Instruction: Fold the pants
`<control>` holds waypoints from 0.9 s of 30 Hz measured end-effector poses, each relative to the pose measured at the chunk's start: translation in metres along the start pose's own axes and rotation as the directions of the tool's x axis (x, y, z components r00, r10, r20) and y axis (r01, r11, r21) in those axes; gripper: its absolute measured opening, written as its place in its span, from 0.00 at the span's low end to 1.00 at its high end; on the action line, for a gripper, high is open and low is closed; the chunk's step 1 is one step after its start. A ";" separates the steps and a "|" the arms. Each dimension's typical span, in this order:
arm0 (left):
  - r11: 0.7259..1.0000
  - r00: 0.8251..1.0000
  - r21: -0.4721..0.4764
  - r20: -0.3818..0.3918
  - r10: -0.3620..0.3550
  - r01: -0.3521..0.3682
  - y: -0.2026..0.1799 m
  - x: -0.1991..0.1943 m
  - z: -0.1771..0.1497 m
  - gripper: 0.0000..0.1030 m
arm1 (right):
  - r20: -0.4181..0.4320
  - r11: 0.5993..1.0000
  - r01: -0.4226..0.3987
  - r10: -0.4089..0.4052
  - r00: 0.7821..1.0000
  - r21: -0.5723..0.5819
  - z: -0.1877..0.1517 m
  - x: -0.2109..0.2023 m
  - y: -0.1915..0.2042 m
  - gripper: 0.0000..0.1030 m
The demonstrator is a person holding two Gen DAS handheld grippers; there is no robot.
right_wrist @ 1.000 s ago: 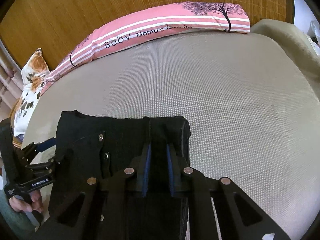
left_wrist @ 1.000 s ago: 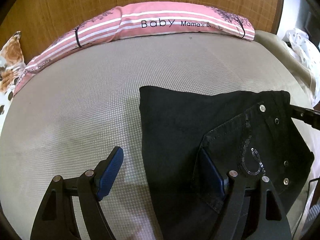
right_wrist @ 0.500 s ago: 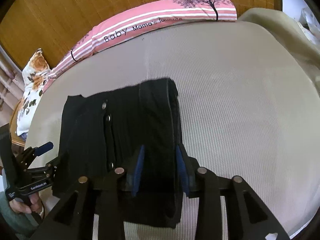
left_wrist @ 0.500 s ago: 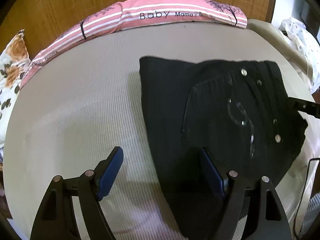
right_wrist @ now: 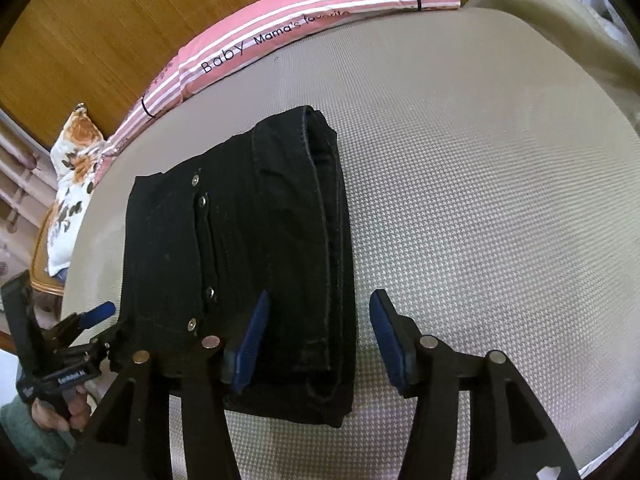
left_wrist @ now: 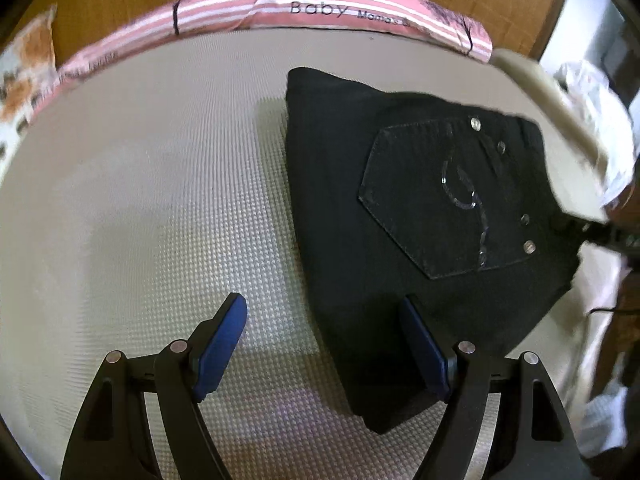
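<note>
1. Right wrist view: folded black jeans (right_wrist: pixel 240 256) lie flat on the beige mattress (right_wrist: pixel 480 200), ahead of the right gripper (right_wrist: pixel 316 340), whose jaws have just been opening around the fold edge, pads clear.
2. Left gripper (left_wrist: pixel 324 344) gapes wide, empty; the jeans' corner lies between its jaws.
3. Beyond the jeans lies a pink striped pillow (right_wrist: pixel 280 28).

Home bedroom. Bed (right_wrist: pixel 480 200) with a beige textured mattress cover, woven bamboo-look headboard (right_wrist: pixel 120 20) behind it. Long pink striped pillow (right_wrist: pixel 280 28) printed "Baby Mama's favorite" along the head end, floral cushion (right_wrist: pixel 74 168) at the side. Black pants (right_wrist: pixel 240 240) folded on the bed. Domestic textiles, no work furniture.
</note>
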State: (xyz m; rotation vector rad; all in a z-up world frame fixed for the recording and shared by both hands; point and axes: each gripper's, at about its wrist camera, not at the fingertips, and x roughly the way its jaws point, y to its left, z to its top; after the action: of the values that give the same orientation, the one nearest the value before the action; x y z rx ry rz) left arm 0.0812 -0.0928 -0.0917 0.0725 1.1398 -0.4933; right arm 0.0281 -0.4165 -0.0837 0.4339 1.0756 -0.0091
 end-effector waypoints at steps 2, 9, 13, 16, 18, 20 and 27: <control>0.997 0.998 -0.057 -0.011 -0.059 0.058 0.013 0.000 0.003 0.76 | -0.021 0.999 -0.046 0.047 0.999 0.018 0.004 0.003 -0.007 0.50; 0.956 0.968 -0.159 -0.025 -0.252 0.244 0.036 0.008 0.016 0.76 | -0.075 0.931 -0.312 0.331 0.941 0.191 0.016 0.022 -0.048 0.52; 0.901 0.922 -0.224 -0.027 -0.387 0.371 0.045 0.017 0.022 0.76 | -0.072 0.881 -0.401 0.430 0.900 0.249 0.023 0.030 -0.066 0.50; 0.883 0.905 -0.233 -0.029 -0.425 0.407 0.047 0.021 0.027 0.76 | -0.081 0.861 -0.441 0.473 0.877 0.253 0.026 0.035 -0.070 0.50; 0.875 0.895 -0.229 -0.034 -0.444 0.426 0.046 0.023 0.029 0.76 | -0.094 0.852 -0.466 0.498 0.862 0.238 0.028 0.038 -0.069 0.50; 0.867 0.885 -0.218 -0.032 -0.465 0.447 0.046 0.025 0.032 0.77 | -0.112 0.840 -0.491 0.525 0.844 0.232 0.031 0.045 -0.063 0.50; 0.851 0.866 -0.181 0.007 -0.501 0.494 0.044 0.037 0.051 0.80 | -0.177 0.821 -0.544 0.569 0.803 0.172 0.042 0.061 -0.033 0.52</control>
State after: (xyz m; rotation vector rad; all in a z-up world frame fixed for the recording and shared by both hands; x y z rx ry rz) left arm 0.1544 -0.0818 -0.1109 -0.3829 1.2390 -0.8512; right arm 0.0858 -0.4495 -0.1303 0.8628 1.1329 0.5193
